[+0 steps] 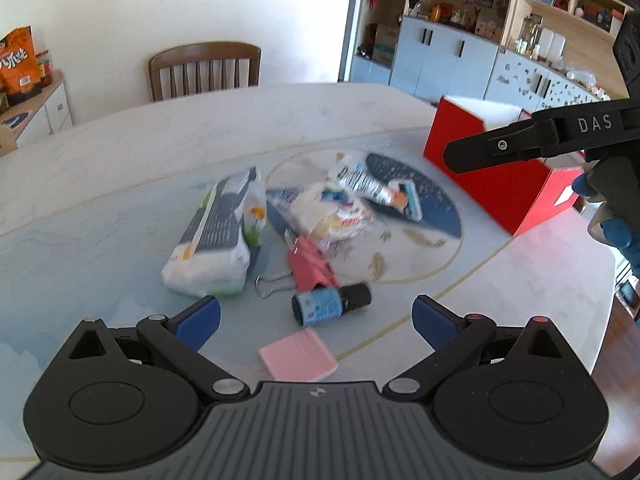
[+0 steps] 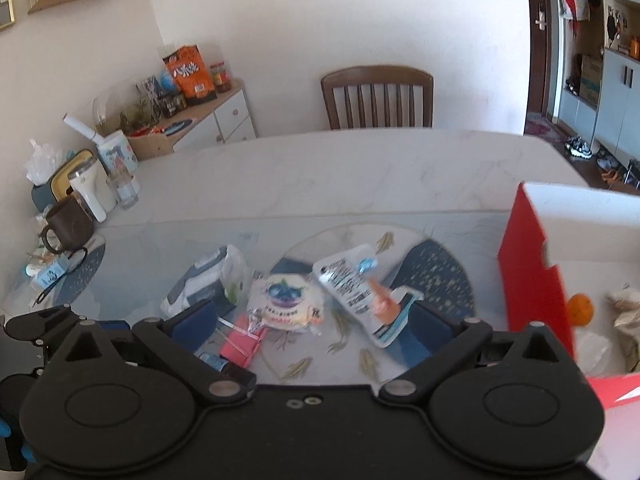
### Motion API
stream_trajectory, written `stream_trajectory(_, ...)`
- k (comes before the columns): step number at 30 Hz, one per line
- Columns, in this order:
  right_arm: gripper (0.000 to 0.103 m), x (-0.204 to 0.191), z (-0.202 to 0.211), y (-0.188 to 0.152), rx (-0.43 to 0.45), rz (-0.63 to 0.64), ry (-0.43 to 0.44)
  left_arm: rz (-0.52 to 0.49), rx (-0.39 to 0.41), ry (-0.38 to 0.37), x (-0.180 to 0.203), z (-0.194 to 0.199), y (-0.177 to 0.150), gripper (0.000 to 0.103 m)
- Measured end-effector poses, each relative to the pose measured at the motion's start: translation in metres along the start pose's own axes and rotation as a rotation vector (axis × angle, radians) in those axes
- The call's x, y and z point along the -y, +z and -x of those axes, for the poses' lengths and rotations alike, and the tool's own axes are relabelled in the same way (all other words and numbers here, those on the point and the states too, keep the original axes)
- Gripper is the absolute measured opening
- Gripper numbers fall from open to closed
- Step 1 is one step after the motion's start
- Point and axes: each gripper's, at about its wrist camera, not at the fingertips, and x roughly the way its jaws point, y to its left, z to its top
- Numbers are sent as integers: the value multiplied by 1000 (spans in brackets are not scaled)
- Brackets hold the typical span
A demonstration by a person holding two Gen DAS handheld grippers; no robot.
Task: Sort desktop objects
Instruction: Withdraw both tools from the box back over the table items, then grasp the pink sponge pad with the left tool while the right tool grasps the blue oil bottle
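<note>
Your left hand-held gripper [image 1: 316, 320] is open wide, with nothing between its blue pads [image 1: 198, 320]. It hangs over the desk [image 1: 120, 208]. Just past the pads lies a small dark bottle with a blue label [image 1: 330, 303], on its side. A pink pad of paper [image 1: 298, 356] lies nearer to you, partly under the gripper. A pink binder clip [image 1: 310, 266] sits just behind the bottle. To the left of the clip is a pack of tissues [image 1: 216, 236].

Your right hand-held gripper [image 2: 316, 320] is open wide too and holds nothing. Between its fingers you see a snack bag with a blueberry picture [image 2: 284, 304] and a white pouch with an orange cap [image 2: 360, 292], both lying on the round mat [image 2: 440, 272]. The picture is blurry here, so small words on them cannot be read.

A red box [image 2: 532, 280] stands on the right side of the desk, near the pile. Inside it you can see an orange fruit [image 2: 580, 308] and some crumpled paper [image 2: 628, 312]. A wooden chair [image 2: 378, 96] stands at the far side of the desk.
</note>
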Motion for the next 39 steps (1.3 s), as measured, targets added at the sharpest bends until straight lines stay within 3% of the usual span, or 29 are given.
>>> stream_trajectory(9, 99, -40, -35, -26, -61, -1, -12, -48, -35, 12, -4, -18, -22, 103)
stream_trajectory(18, 94, -74, -66, -44, -102, 8, -56, -86, -46, 87, 3, -37, -35, 102)
stream_trajectory(26, 89, -83, -91, -47, -175, -54, -79, -38, -57, 157, 3, -46, -40, 99)
stream_trajectory(39, 76, -90, -116, -52, -251, -34, -138, 42, -58, 202, 3, -47, -38, 80)
